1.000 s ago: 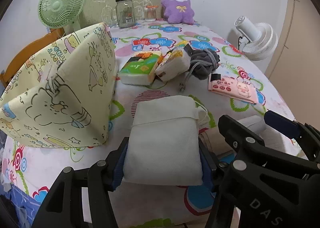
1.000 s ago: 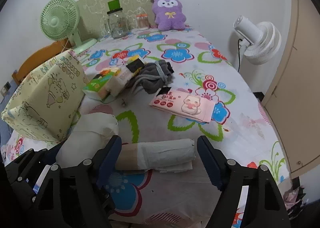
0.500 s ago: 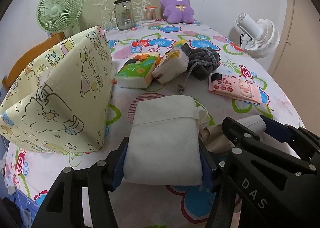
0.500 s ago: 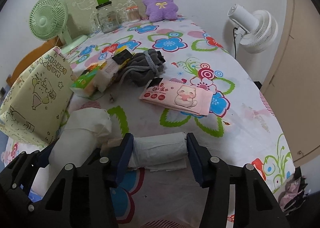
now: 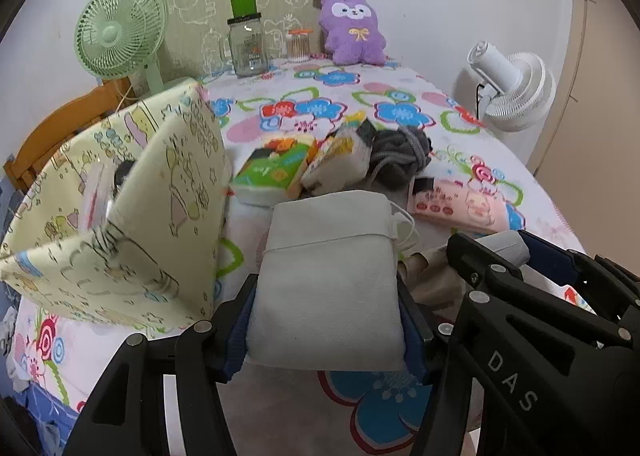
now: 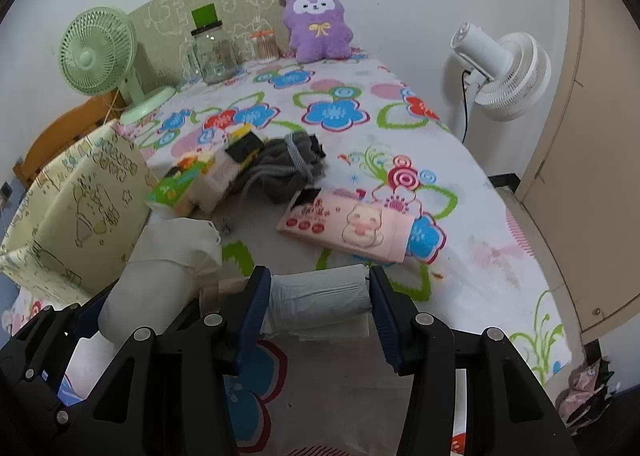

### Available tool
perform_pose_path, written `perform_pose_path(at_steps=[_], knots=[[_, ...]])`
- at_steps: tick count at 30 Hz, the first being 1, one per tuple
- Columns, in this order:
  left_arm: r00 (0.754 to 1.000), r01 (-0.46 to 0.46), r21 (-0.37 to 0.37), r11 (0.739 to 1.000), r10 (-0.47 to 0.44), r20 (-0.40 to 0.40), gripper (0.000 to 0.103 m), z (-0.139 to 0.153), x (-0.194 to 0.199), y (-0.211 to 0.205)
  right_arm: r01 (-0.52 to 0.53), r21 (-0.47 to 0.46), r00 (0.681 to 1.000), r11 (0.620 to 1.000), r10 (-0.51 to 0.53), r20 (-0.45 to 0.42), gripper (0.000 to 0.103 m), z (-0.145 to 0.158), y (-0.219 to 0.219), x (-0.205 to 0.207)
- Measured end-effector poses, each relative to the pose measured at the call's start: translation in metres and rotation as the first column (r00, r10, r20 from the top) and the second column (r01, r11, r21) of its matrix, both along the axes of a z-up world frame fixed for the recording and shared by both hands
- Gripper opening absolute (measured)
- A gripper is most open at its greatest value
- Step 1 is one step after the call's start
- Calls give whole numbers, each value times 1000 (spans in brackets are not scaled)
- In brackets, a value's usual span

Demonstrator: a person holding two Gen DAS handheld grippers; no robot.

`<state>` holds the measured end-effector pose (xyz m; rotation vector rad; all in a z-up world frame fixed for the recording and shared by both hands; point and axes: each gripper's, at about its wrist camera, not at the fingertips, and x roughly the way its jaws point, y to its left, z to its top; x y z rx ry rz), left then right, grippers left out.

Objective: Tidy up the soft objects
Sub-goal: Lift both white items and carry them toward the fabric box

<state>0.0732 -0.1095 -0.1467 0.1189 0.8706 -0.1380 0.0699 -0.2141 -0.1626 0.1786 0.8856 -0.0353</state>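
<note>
My left gripper [image 5: 326,320] is shut on a white drawstring pouch [image 5: 328,276] and holds it just above the flowered tablecloth [image 5: 328,111]. An open yellow cartoon-print fabric bin [image 5: 120,207] stands to the pouch's left. My right gripper [image 6: 318,296] is closing, and its blue pads press both ends of a grey rolled cloth [image 6: 320,284] lying on the table beside the pouch [image 6: 168,264]. A beige cloth [image 5: 432,276] lies partly under the roll. Farther back are a green tissue pack [image 5: 276,171], a dark grey bundle [image 5: 400,155] and a pink wipes pack [image 6: 348,223].
A purple plush [image 5: 352,31], a glass jar [image 5: 246,43] and a green fan [image 5: 120,39] stand at the far edge by the wall. A white fan [image 6: 500,75] stands off the table's right side, near a beige door. A wooden chair back [image 5: 60,135] shows behind the bin.
The right gripper's jaws have closed from wide apart onto the ends of the grey roll. The left gripper still holds the white pouch in the same place.
</note>
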Motion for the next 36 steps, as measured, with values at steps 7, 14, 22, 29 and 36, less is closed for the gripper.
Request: perform_pose_path(at_steps=[7,14,22,29,36], knots=[[999,3,-5,1000,-3,40,64,19,0,-2,8,-7,999,1000,-8,39,53,21,-3,0],[997,1,2,1000,-1,82,64,41,-2,-2,8,-10,997,1000,-7,83,53,41,-5,-4],[991,7,-3,1000,-7,132,64,65,-6,0,13,-3,991,1000,-13,131,53,66,-3,-9],[985,10,-8,1000,-8,171,64,85,-9,7,15,-8,984,1000,-14,177,53,89,1,-11],[982,-11,-19,1000,14,188,64,97,-6,18,-2,-10,979,1000,4,206,53,103,10,-10]])
